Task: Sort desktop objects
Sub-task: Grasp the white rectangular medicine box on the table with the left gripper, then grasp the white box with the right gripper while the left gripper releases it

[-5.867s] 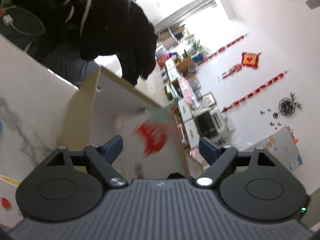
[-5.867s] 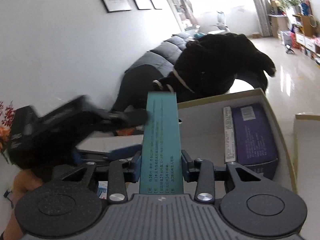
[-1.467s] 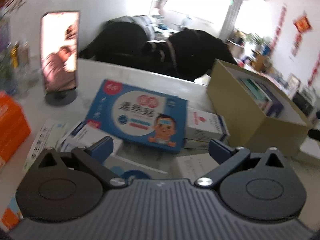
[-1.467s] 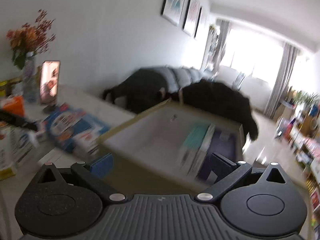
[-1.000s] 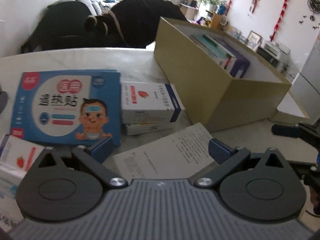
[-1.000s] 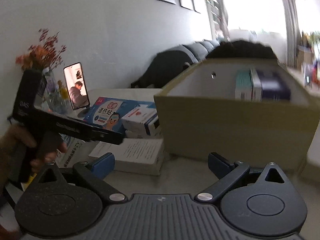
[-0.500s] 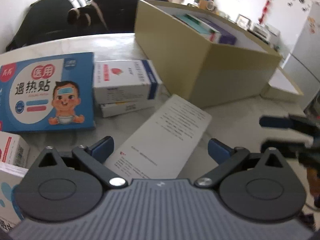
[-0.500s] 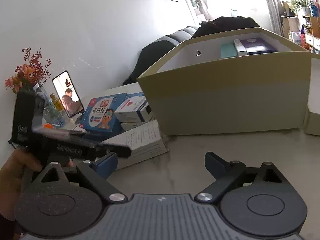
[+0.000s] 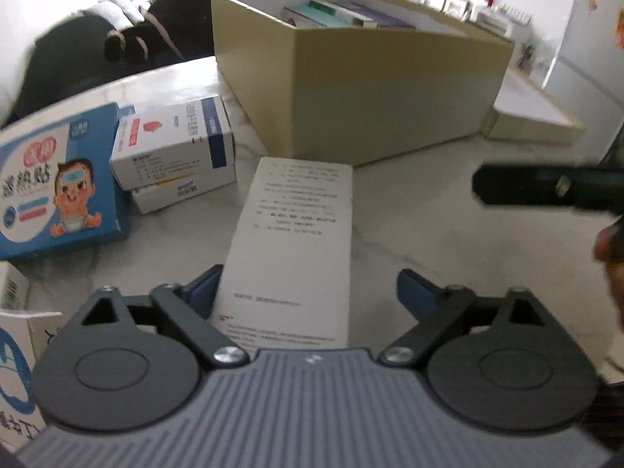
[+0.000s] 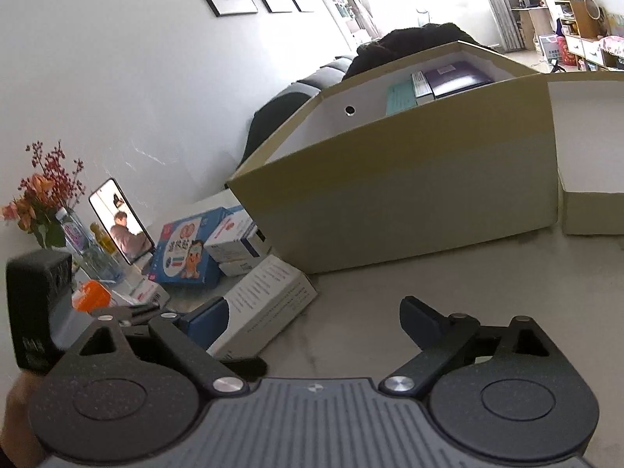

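a bare stretch of marble surface [image 9: 429, 226] lay open to the right of the long white box [image 9: 296, 241], wide enough for a claw to pass between that box and the right claw's dark finger [image 9: 546, 191] reaching in from the right edge. ahead, the tall wall of the tan cardboard box [image 9: 382, 89] closed off the far side, with its shallow lid [image 9: 534, 117] just beside it on the right. on the left, the stacked white-and-blue cartons [image 9: 175, 152] and the blue fever-patch box [image 9: 54, 183] crowded the surface, leaving only a narrow gap beside the long white box.
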